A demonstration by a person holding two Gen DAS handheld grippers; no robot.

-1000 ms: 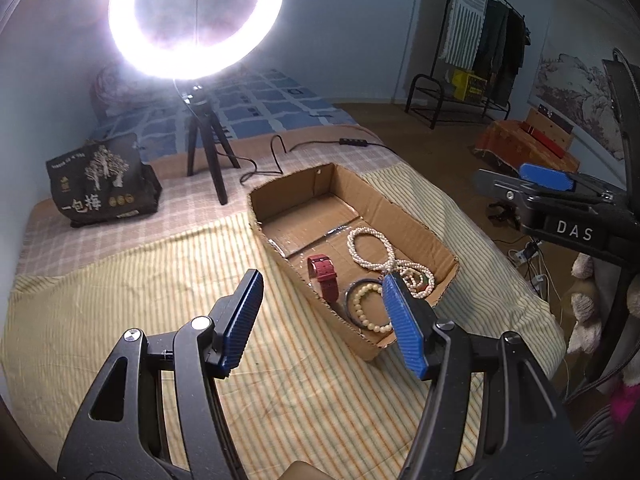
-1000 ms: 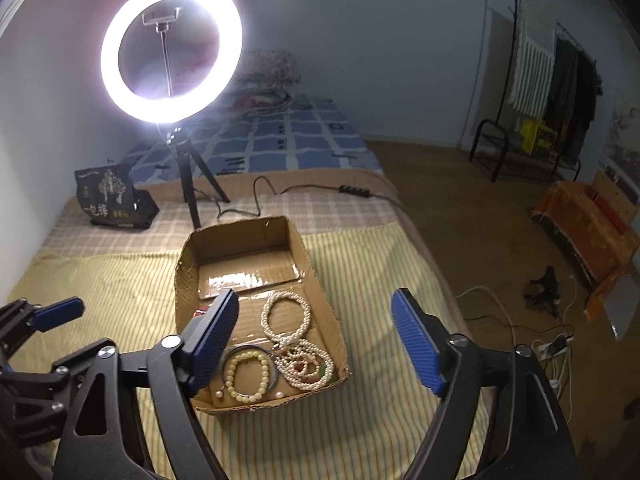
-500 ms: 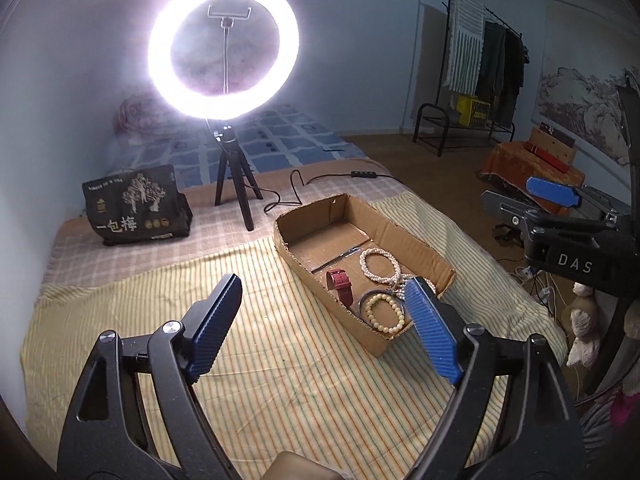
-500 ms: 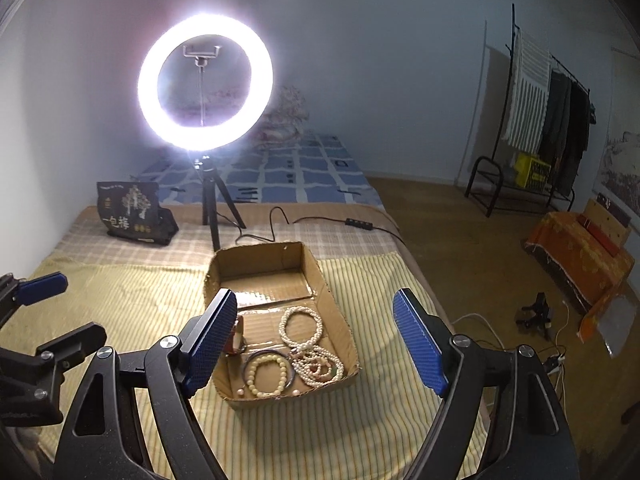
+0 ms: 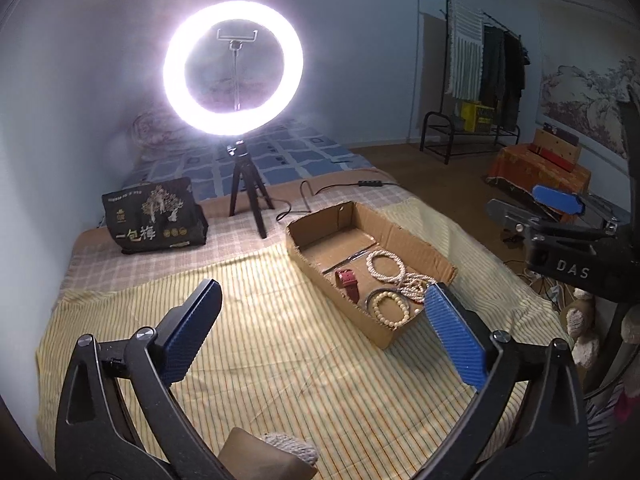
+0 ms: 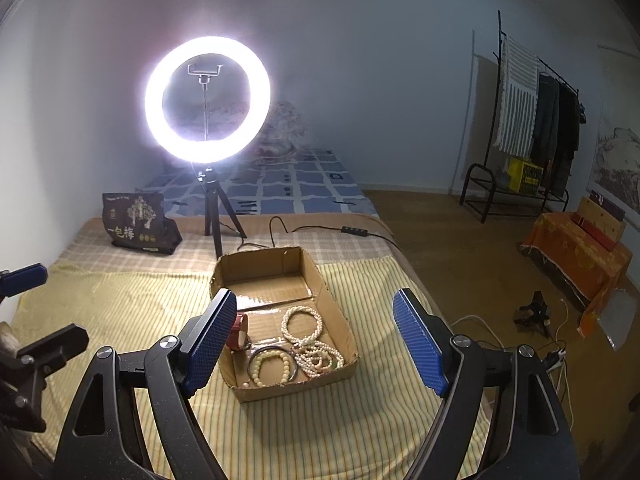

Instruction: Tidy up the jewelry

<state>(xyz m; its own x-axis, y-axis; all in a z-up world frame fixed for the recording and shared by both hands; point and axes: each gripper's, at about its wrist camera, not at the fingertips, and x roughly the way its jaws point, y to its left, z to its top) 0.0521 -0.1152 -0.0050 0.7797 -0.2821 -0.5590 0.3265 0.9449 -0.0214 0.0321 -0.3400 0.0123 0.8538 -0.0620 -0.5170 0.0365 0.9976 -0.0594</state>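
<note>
Striped yellow bedding [image 5: 280, 360] covers the bed across the lower half of both frames. Nearest the lens in the left wrist view, the left tool [image 5: 320, 336] sits at lower centre; its blue pads have just been opening, now stand wide apart, and have nothing between them. In the right wrist view, the right tool [image 6: 316, 340] also occupies the lower centre, pads apart and empty.

Beyond the pads, a shallow cardboard box [image 6: 338, 312] rests on the bedding at mid-frame. Its near end holds the jewelry: a cream bead bracelet [image 6: 272, 366] inside a dark bangle [image 6: 253, 358], a heap of pearl strands [image 6: 316, 354], one looped pearl strand [image 6: 302, 322], and a red watch strap [image 5: 348, 280]. The far end of the box is bare cardboard.

Behind the box, a lit ring light [image 6: 207, 98] stands on a small tripod [image 6: 214, 212], upper left of centre. A black printed bag [image 6: 136, 226] lies at its left. A clothes rack [image 6: 532, 120] stands at the far right.
</note>
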